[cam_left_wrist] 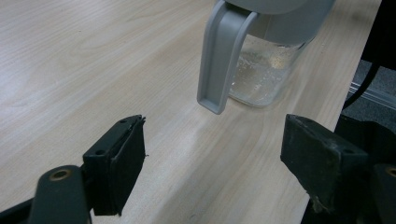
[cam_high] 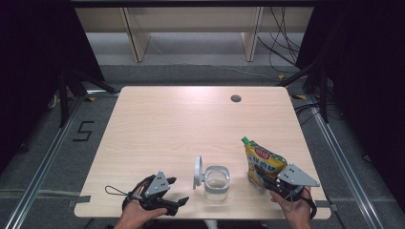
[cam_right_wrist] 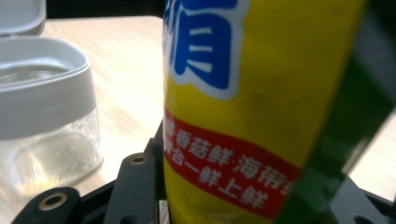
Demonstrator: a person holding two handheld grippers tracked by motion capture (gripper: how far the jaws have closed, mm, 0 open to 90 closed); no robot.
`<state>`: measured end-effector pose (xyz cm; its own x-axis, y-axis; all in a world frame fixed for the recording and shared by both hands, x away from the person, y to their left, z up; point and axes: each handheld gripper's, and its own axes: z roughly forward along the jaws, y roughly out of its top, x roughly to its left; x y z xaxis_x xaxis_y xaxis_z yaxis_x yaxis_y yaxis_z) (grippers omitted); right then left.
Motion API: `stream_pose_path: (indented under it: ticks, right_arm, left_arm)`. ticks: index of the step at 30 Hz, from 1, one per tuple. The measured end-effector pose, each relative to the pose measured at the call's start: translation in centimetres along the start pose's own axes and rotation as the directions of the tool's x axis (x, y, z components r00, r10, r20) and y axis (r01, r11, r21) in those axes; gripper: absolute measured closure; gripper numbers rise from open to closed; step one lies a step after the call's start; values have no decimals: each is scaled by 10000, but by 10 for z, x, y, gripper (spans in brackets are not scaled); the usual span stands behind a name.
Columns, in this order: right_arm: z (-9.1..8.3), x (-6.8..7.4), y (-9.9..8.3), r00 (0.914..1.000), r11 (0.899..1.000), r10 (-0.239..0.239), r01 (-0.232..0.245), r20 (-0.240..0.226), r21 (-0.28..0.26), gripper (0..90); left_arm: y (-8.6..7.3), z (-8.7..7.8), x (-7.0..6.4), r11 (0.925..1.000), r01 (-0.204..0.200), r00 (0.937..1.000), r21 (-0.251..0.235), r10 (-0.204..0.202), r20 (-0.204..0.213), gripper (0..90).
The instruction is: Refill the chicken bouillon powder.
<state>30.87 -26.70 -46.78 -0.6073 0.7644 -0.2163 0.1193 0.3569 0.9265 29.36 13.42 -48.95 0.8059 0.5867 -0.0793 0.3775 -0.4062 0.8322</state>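
The person's right claw (cam_high: 265, 181) grips the lower part of a yellow stand-up pouch (cam_high: 262, 162) near the table's (cam_high: 172, 124) front right corner. In the high view the pouch leans up and away from the hand, its green cap (cam_high: 245, 140) at the far upper left. In the right gripper view the pouch (cam_right_wrist: 252, 107) stands right between the black jaws, which press against its sides; blue characters on white sit near its top and a red band with white characters crosses its lower part.

Just left of the pouch, near the front edge at the table's middle, stands a clear container (cam_high: 216, 183) with a pale grey rim and its hinged lid (cam_high: 197, 171) swung up on the left side. Its inside looks clear, with a few droplets or specks on the wall.

The left claw (cam_high: 177, 190) rests low at the front left of the table, just beside the container and not touching it. In the left gripper view its jaws stand wide apart with nothing between them but bare wood, and the container (cam_left_wrist: 266, 70) and its hanging grey lid (cam_left_wrist: 222, 60) lie ahead.
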Motion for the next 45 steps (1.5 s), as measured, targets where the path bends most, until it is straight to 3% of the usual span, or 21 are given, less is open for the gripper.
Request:
stream_pose_path:
  ticks: [2, 5, 8, 11, 15, 19, 20, 27, 28, 29, 31, 35, 36, 38, 39, 40, 41, 42, 43, 44, 45]
  right_arm:
    - [-4, 3, 3, 10000, 10000, 25, -25, -22, 80, 575]
    - [-9, 3, 8, 9967, 9969, -778, 775, 214, 123, 576]
    - [-15, 7, 14, 9909, 9909, -1322, 1314, 263, 295, 576]
    - [-20, 11, 18, 9851, 9839, -1703, 1686, 233, 597, 577]
    - [-24, 13, 23, 9775, 9754, -2106, 2091, 145, 700, 580]
    - [-28, 20, 31, 9483, 9448, -3167, 3137, 190, 943, 581]
    - [-29, 22, 32, 9459, 9419, -3238, 3204, 190, 1003, 581]
    - [-29, 36, 38, 8995, 8913, -4368, 4346, -124, 1291, 583]
    - [-28, 37, 39, 8795, 8700, -4758, 4724, -109, 1413, 583]
    - [-28, 39, 39, 8651, 8546, -5015, 4970, -87, 1508, 583]
    - [-28, 44, 40, 8475, 8335, -5306, 5237, -91, 1759, 583]
    - [-28, 51, 43, 7745, 7584, -6326, 6191, 10, 2039, 583]
    - [-28, 53, 44, 7634, 7449, -6459, 6312, -36, 2161, 584]
    - [-28, 58, 44, 7288, 7055, -6848, 6623, 14, 2523, 584]
    - [-28, 60, 44, 7253, 7004, -6885, 6650, -4, 2592, 584]
    - [-27, 60, 45, 6952, 6716, -7187, 6970, -73, 2512, 584]
    - [-26, 61, 43, 7072, 6830, -7070, 6838, -28, 2568, 584]
    - [-26, 61, 45, 6903, 6652, -7234, 7009, -102, 2572, 583]
    - [-26, 61, 43, 6977, 6714, -7164, 6910, -39, 2679, 584]
    - [-26, 61, 43, 6864, 6602, -7272, 7008, -35, 2702, 584]
    - [-26, 61, 45, 6591, 6307, -7520, 7248, -126, 2773, 584]
  left_arm:
    - [0, 0, 0, 10000, 13, 10000, -43, -14, -35, 210]
    - [0, -1, 2, 9998, -82, 10000, 162, 82, -3, 210]
    - [0, 0, 2, 10000, -94, 9999, -3, 94, -54, 207]
    - [0, 0, 1, 9998, 157, 9999, -112, -158, -37, 202]
    - [0, 0, 3, 10000, 52, 10000, -71, -53, -52, 194]
    - [0, -1, 3, 10000, -35, 9998, 71, 36, -178, 188]
    - [0, -1, 3, 10000, -1, 9999, 31, 2, -130, 188]
    - [0, -2, 3, 9999, 84, 9998, 72, -83, -196, 188]
    - [0, -2, 3, 9999, 46, 9997, 118, -43, -238, 188]
    - [0, -2, 3, 9999, 37, 9998, 123, -35, -211, 188]
    - [0, -2, 3, 9999, 71, 9998, 78, -70, -201, 188]
    - [0, -2, 4, 9998, -149, 9995, 128, 152, -261, 188]
    - [0, -2, 4, 9999, -64, 9997, 97, 67, -227, 188]
    - [-1, -1, 3, 10000, -1, 9998, 0, 1, -183, 188]
    - [0, -2, 4, 9997, -134, 9997, 188, 138, -178, 188]
    - [0, -3, 5, 9993, -310, 9992, 212, 315, -256, 188]
    - [0, -2, 4, 9997, -230, 9995, 101, 232, -221, 188]
    - [0, -1, 3, 9999, -122, 9997, 43, 123, -217, 188]
    - [0, -1, 4, 9998, -207, 9996, 79, 208, -212, 188]
    - [0, -2, 4, 9996, -218, 9996, 160, 221, -191, 188]
    - [-1, -2, 4, 9998, -102, 9997, 166, 105, -199, 188]
